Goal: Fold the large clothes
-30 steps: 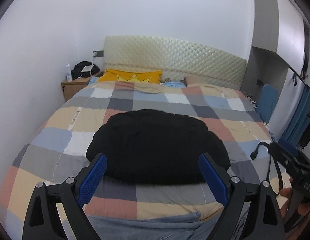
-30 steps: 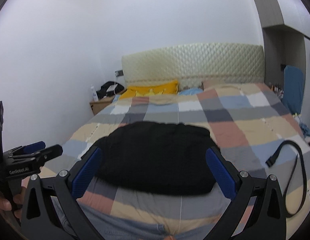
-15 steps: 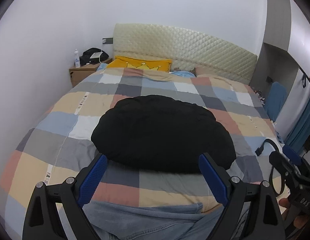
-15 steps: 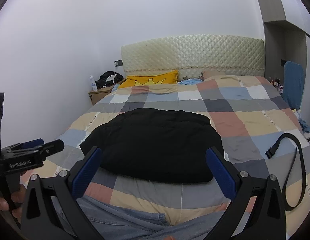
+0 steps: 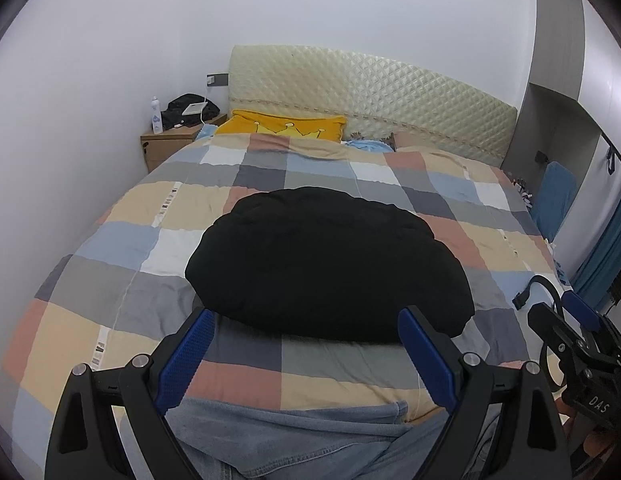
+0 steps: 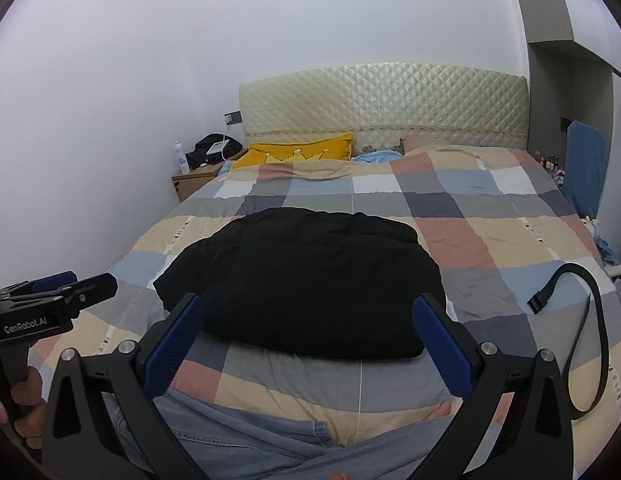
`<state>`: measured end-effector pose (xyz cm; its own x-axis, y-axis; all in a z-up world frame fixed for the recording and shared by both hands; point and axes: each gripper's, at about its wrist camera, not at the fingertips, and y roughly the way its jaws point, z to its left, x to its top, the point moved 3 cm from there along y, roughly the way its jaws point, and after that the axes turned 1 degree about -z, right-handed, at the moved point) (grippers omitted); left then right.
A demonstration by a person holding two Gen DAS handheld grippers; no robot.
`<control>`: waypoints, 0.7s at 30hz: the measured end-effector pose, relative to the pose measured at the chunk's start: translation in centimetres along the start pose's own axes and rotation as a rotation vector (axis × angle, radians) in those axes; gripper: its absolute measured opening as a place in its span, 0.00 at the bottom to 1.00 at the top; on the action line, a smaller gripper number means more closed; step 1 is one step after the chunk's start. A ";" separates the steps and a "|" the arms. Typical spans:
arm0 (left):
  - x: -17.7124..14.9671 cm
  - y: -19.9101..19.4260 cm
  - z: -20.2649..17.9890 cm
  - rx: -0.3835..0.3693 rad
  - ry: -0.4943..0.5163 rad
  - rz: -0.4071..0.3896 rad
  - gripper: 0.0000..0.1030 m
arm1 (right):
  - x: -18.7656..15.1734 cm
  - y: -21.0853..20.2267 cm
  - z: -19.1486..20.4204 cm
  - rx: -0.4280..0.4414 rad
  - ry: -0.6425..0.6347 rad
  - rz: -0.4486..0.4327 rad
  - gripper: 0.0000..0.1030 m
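Observation:
A large black garment (image 5: 326, 260) lies in a folded, rounded bundle in the middle of the checked bedspread (image 5: 122, 240); it also shows in the right wrist view (image 6: 306, 280). My left gripper (image 5: 306, 344) is open and empty, held above the near edge of the bed, short of the garment. My right gripper (image 6: 310, 332) is open and empty too, at the same near edge. Each gripper shows in the other's view, the right one (image 5: 570, 340) and the left one (image 6: 50, 304).
A black strap (image 6: 582, 320) lies on the bed's right side. A yellow pillow (image 5: 282, 128) sits at the padded headboard (image 5: 370, 92). A wooden nightstand (image 5: 170, 144) with a bottle and a black bag stands left. The person's jeans (image 5: 294, 440) fill the near edge.
Both grippers have risen and tilted, so the garment sits lower and farther in view. The garment has not moved. Both grippers stay open.

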<state>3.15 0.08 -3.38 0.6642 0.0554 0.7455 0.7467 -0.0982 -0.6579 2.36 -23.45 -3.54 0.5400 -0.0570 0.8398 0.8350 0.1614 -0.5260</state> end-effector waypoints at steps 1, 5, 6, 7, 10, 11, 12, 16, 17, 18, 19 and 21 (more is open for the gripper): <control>0.0 0.0 0.0 0.000 0.000 0.001 0.91 | 0.0 0.0 0.0 0.001 0.001 0.000 1.00; 0.0 0.2 -0.4 0.000 0.002 0.004 0.91 | 0.0 0.0 0.0 -0.001 0.001 -0.002 1.00; 0.0 0.2 -0.4 0.000 0.005 0.005 0.91 | 0.0 0.0 0.0 -0.002 0.001 -0.002 1.00; 0.0 0.2 -0.4 -0.002 0.006 0.005 0.91 | 0.0 0.0 0.0 -0.003 0.002 -0.003 1.00; 0.0 0.1 -0.5 -0.003 0.007 0.005 0.91 | -0.1 0.0 -0.1 -0.004 0.007 -0.003 1.00; -0.1 0.1 -0.5 -0.003 0.007 0.004 0.91 | -0.2 0.0 -0.1 -0.004 0.010 -0.003 1.00; -0.1 0.1 -0.6 -0.004 0.007 0.003 0.91 | -0.2 0.0 -0.1 -0.004 0.012 -0.002 1.00; -0.2 0.1 -0.8 -0.010 0.012 0.003 0.91 | -0.3 0.0 -0.2 -0.006 0.014 0.000 1.00; -0.2 0.1 -0.9 -0.010 0.013 0.005 0.91 | -0.3 0.0 -0.2 -0.008 0.014 0.000 1.00; -0.2 0.1 -1.0 -0.012 0.017 0.006 0.91 | -0.4 0.0 -0.3 -0.009 0.015 -0.001 1.00; -0.2 0.1 -1.0 -0.013 0.017 0.005 0.91 | -0.4 -0.1 -0.3 -0.009 0.015 -0.002 1.00; -0.2 0.0 -1.0 -0.015 0.016 0.005 0.91 | -0.4 -0.1 -0.3 -0.012 0.015 -0.004 1.00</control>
<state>2.97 -0.94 -3.45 0.6670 0.0386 0.7440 0.7427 -0.1129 -0.6600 2.08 -23.74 -3.80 0.5378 -0.0724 0.8399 0.8385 0.1496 -0.5240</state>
